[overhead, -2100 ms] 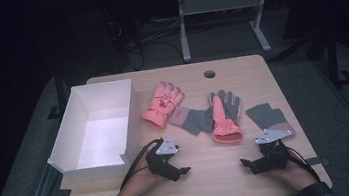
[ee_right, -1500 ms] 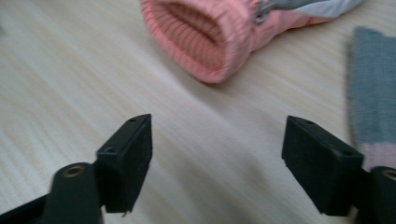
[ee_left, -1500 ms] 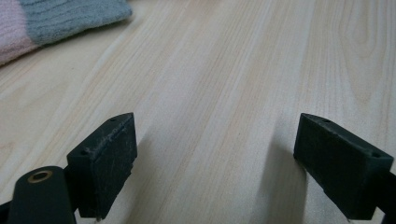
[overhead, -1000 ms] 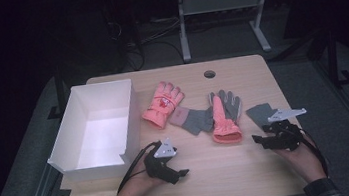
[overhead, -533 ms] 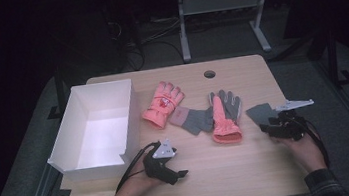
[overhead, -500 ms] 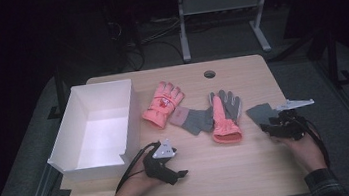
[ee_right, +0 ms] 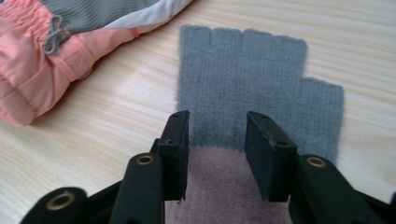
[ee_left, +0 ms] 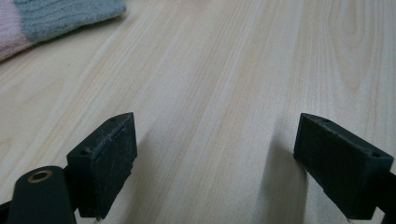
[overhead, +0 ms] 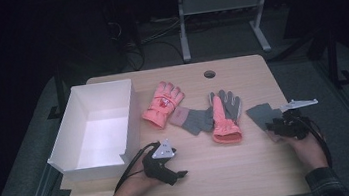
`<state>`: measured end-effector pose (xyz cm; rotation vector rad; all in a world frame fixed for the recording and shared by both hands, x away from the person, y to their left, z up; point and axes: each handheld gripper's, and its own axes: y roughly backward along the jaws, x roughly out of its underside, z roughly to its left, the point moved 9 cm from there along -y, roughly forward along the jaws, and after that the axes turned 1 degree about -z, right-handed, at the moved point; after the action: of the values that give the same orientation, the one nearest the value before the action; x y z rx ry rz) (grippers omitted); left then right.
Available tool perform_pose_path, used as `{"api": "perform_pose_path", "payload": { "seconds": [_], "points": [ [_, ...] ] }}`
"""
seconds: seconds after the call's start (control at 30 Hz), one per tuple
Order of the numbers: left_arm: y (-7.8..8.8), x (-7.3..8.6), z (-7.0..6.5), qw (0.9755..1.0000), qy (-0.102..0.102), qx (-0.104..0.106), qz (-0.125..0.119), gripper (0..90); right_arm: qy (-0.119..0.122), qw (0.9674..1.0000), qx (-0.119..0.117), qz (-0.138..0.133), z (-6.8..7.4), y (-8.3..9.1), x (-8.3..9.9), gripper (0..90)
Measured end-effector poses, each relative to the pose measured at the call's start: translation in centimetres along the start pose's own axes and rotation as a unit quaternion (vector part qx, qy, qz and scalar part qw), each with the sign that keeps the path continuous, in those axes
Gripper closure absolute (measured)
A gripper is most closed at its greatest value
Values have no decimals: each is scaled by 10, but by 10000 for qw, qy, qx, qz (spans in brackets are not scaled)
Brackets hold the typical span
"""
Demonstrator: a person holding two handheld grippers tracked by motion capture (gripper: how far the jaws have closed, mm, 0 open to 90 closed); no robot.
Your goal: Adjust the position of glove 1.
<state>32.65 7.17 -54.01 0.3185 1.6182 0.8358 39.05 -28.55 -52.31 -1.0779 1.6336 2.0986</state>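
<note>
A grey fingerless knit glove [overhead: 259, 114] with a pink cuff lies flat at the table's right. My right gripper [overhead: 271, 126] is low over its cuff end. In the right gripper view the jaws [ee_right: 217, 126] straddle the line where grey knit [ee_right: 243, 79] meets pink. They have just been closing and stand partly closed with the fabric flat between them, pads not pressing it. My left gripper [overhead: 181, 174] rests near the front edge, open wide over bare wood [ee_left: 215, 135].
A white open box [overhead: 129, 118] stands at the left. A salmon ski glove [overhead: 162, 104], a second grey-and-pink knit glove [overhead: 193, 120] and another salmon-and-grey ski glove [overhead: 225, 117] lie mid-table. The latter's cuff [ee_right: 42, 70] is just left of my right jaws.
My right gripper moved from the front edge up and right onto the grey glove's cuff, and its jaws narrowed. The left gripper stayed put.
</note>
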Motion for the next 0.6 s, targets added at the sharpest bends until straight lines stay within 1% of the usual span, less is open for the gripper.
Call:
{"api": "perform_pose_path", "payload": {
  "seconds": [0.1,0.2,0.23,0.27,0.3,0.33,0.4,0.5,0.6],
  "points": [
    [0,0,0,10000,-1,-1,0,125,-84,10000,-20,14,-1,-1,0,598],
    [0,0,0,10000,6,-1,0,125,-178,9998,-55,34,-3,-4,3,656],
    [0,0,0,10000,6,-1,0,125,-178,9998,-55,34,-3,-4,3,656],
    [0,0,0,10000,11,0,3,125,-222,9997,-63,31,-3,-5,3,698],
    [0,0,0,10000,8,-1,7,125,-203,9998,-43,25,-4,-6,4,742],
    [0,0,0,10000,13,0,12,125,-236,9997,-57,39,-5,-7,4,787],
    [0,0,0,10000,9,0,6,125,-218,9997,-63,64,-6,-8,3,833],
    [0,0,0,10000,10,0,7,125,-190,9998,-54,93,-5,-8,3,859],
    [0,0,0,10000,9,0,6,125,-169,9998,-39,87,-5,-6,2,865]
  ]
}}
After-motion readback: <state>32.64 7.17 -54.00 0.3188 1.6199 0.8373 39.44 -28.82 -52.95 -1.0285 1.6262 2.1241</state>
